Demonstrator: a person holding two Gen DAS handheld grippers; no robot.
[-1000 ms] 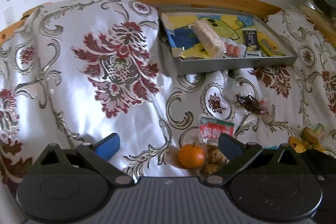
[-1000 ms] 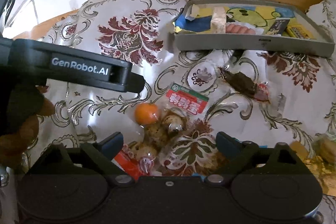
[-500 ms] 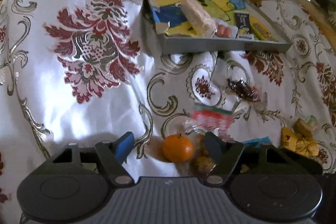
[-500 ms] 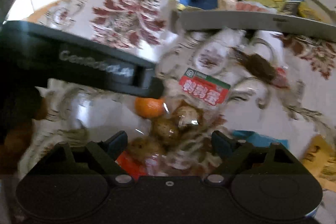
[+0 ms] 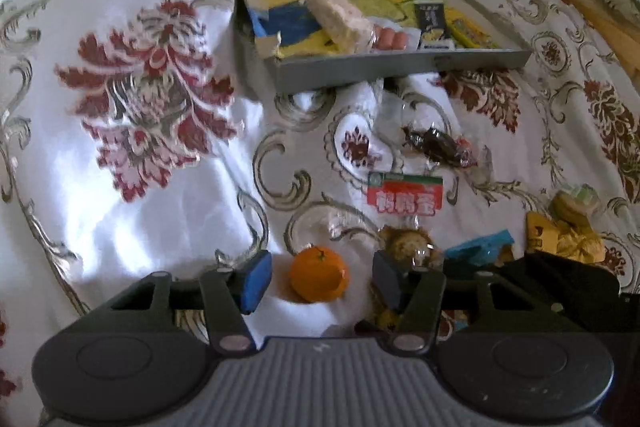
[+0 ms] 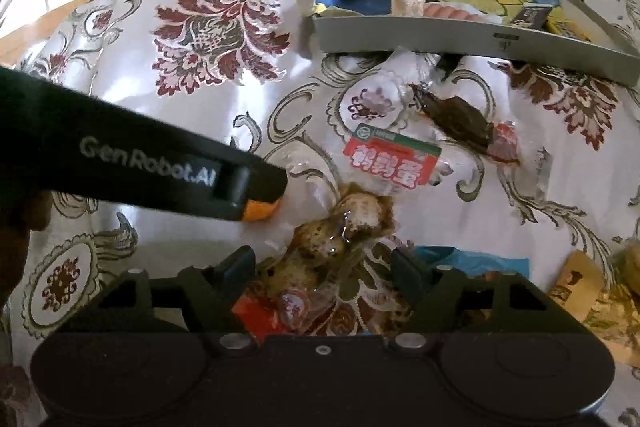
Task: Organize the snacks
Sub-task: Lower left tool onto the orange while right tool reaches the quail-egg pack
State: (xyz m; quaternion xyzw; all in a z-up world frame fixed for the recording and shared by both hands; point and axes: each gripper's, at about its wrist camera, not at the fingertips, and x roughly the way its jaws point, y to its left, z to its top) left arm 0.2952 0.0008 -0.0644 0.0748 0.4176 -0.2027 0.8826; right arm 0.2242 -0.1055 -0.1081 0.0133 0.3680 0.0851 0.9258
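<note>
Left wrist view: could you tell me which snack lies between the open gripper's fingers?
The orange mandarin, the only round loose fruit, sits between the left gripper fingers; the quail egg bag and dark wrapped snack lie beyond.

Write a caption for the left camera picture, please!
Open left gripper straddles a small orange on a flowery cloth.

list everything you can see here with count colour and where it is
tangerine: 1, orange, on the cloth between the left gripper's open fingers
quail egg bag: 1, clear with red label, centre, ahead of the right gripper
dark wrapped snack: 1, brown, in front of the tray
tray: 1, grey, at the far edge, holding snacks
blue packet: 1, right of the eggs
yellow wrappers: several, far right
tablecloth: 1, white with red floral pattern
left gripper: 1, black, open
right gripper: 1, black, open
</note>
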